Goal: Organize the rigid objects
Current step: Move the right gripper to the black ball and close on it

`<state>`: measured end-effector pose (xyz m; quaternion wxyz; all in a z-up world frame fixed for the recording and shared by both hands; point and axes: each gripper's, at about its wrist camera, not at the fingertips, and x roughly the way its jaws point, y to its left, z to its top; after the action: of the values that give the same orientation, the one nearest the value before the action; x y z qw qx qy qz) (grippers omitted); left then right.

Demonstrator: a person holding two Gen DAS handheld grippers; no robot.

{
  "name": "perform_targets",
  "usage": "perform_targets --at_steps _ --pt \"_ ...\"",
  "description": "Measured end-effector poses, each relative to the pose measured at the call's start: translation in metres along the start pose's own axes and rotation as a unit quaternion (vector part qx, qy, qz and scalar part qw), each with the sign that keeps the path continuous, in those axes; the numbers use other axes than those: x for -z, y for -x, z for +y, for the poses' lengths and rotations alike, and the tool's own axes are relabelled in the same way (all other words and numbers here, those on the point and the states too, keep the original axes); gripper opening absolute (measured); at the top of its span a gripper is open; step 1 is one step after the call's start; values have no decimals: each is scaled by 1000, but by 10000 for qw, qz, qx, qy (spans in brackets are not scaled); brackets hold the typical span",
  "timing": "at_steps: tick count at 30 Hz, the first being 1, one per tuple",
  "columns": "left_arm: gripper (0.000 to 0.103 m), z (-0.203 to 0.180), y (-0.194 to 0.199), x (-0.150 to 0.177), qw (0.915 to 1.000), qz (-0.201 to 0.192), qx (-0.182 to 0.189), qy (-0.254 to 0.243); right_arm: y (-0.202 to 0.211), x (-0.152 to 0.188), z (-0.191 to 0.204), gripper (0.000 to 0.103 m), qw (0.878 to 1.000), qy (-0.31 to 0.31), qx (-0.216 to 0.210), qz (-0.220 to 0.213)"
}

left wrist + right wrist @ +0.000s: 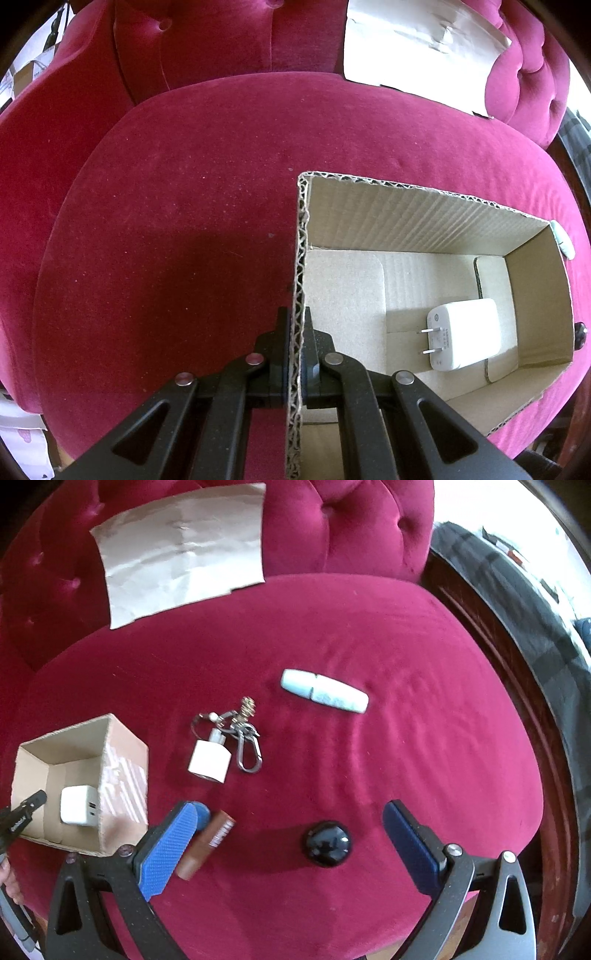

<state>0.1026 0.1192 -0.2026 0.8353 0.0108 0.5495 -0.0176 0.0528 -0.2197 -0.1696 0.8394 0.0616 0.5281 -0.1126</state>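
On red cushion (pixel 332 635) | left gripper (pixel 295 325) clamps box (pixel 301 258) wall | right gripper (pixel 291 819) wide, empty | charger (pixel 465 332) print perhaps illegible

A white charger (pixel 463 334) lies in the open cardboard box (pixel 406 218); keyring (pixel 229 738), white capsule (pixel 324 690), brown tube (pixel 207 843) and black knob (pixel 327 843) lie on the red cushion.

Left gripper (pixel 296 332) at bottom centre, jaws clamped on the left wall of an open cardboard box (pixel 424 218) in the lower right of the frame. Inside, a white plug-in charger (pixel 465 334) lies on the box floor, prongs pointing left. Box rests on a crimson velvet seat cushion (pixel 177 221). A sheet of pale paper (pixel 413 44) leans against the tufted backrest, upper right.
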Motion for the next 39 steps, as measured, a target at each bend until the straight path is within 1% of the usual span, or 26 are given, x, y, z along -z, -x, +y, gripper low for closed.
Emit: perform_targets --at_steps 6,14,26,27,29,31,32,33,34,39 --pt "4 -2 0 0 10000 1 -15 -3 -21 6 -19 103 9993 -211 17 320" --pt "4 -2 0 0 10000 2 -22 -13 -45 15 -32 103 9978 -292 34 593" --pt "4 -4 1 0 10000 1 -45 -7 -60 23 -45 102 9973 -320 75 660" --pt "4 -4 1 0 10000 1 -45 -6 -60 23 -45 101 9974 -322 78 643" --pt "4 -4 1 -1 10000 1 -50 -11 -59 23 -45 94 9975 -315 85 633" --pt "4 -5 1 0 10000 1 -62 -15 -60 23 -44 80 9970 -313 48 712" --pt "4 -5 1 -1 10000 0 -74 -26 -62 21 -43 72 9964 -346 -20 774" --pt "4 -6 1 0 10000 0 -78 -29 -64 22 -43 47 9956 -381 -150 844" --pt "4 -6 2 -1 10000 1 -73 -22 -65 22 -44 40 9950 -410 -177 896" --pt "4 -6 2 -1 10000 3 -72 -23 -57 20 -38 40 9969 -300 -44 727"
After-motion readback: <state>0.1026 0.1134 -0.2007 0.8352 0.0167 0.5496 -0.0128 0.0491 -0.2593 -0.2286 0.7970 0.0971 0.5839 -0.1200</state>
